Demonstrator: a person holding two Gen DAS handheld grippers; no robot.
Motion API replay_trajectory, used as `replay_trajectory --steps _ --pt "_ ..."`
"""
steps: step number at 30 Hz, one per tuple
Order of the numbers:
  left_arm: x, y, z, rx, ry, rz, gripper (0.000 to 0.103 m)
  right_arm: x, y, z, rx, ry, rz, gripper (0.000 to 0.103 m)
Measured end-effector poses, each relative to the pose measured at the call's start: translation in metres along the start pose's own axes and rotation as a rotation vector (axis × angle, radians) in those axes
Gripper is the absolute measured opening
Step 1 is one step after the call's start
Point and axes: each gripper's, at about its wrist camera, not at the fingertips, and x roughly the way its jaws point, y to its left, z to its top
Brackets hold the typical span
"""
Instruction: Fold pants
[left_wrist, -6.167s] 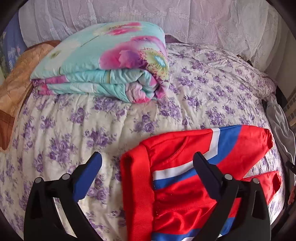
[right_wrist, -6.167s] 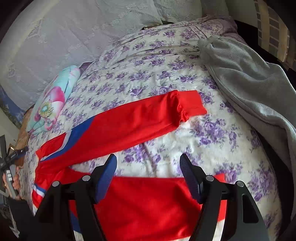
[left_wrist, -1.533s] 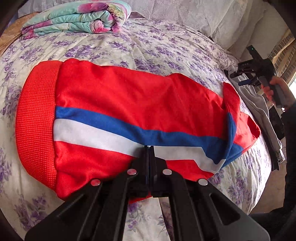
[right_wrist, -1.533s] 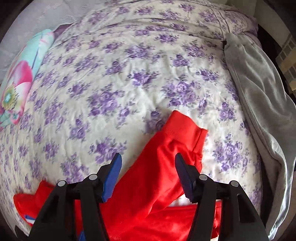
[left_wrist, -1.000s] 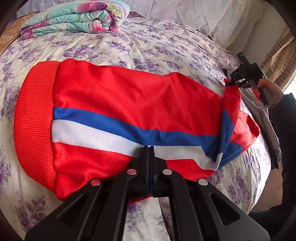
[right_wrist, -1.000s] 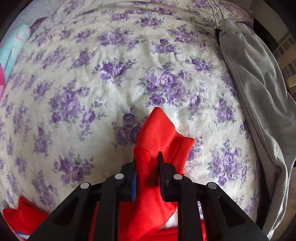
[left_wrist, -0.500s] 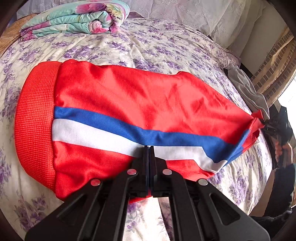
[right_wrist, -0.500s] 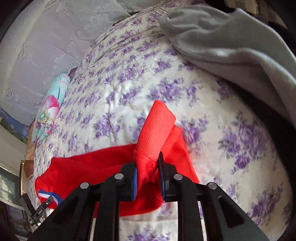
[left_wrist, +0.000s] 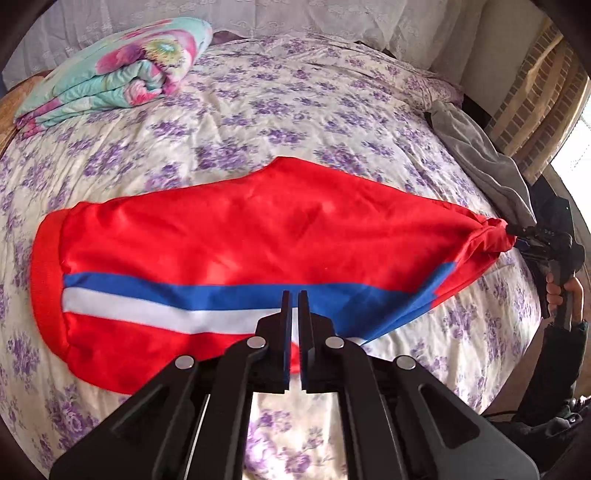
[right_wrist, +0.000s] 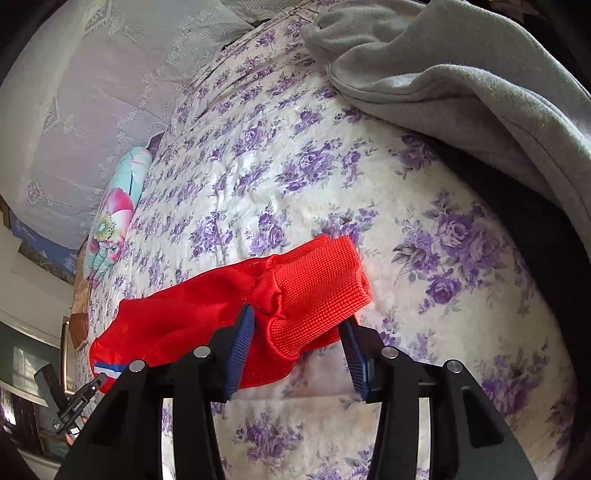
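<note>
- Close up, the left gripper (left_wrist: 291, 295) has its fingers pressed together, pinching the near edge of the red pants (left_wrist: 258, 229) lying flat on the bed (left_wrist: 295, 103);
- right gripper (right_wrist: 299, 321) fingers spread apart, the ribbed cuff (right_wrist: 317, 280) loose between them.

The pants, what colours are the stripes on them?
The pants are red, with a blue stripe above a white stripe. The left wrist view shows them best.

The left wrist view looks closely along its fingers across the red pants (left_wrist: 258, 229) toward the bed's (left_wrist: 295, 96) far side, while the right wrist view faces back from the cuff end, both sharing pants and bed.
</note>
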Motion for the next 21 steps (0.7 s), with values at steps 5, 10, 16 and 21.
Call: replay_trajectory --steps 5,10,16,21 --pt "0.056 -0.032 0.004 0.063 0.124 -0.053 0.002 -0.004 0.006 0.015 -0.024 -0.035 0.019 0.02" --pt "0.069 -0.038 -0.006 0.093 0.104 -0.046 0.002 -0.023 0.015 0.032 -0.076 -0.135 0.064 0.019" --pt "0.065 -0.032 -0.011 0.08 0.094 -0.07 0.002 0.023 -0.017 0.014 -0.046 0.026 -0.088 0.039" --pt "0.054 -0.033 -0.012 0.102 0.112 -0.085 0.002 -0.02 0.001 0.007 -0.119 -0.05 -0.35 0.054"
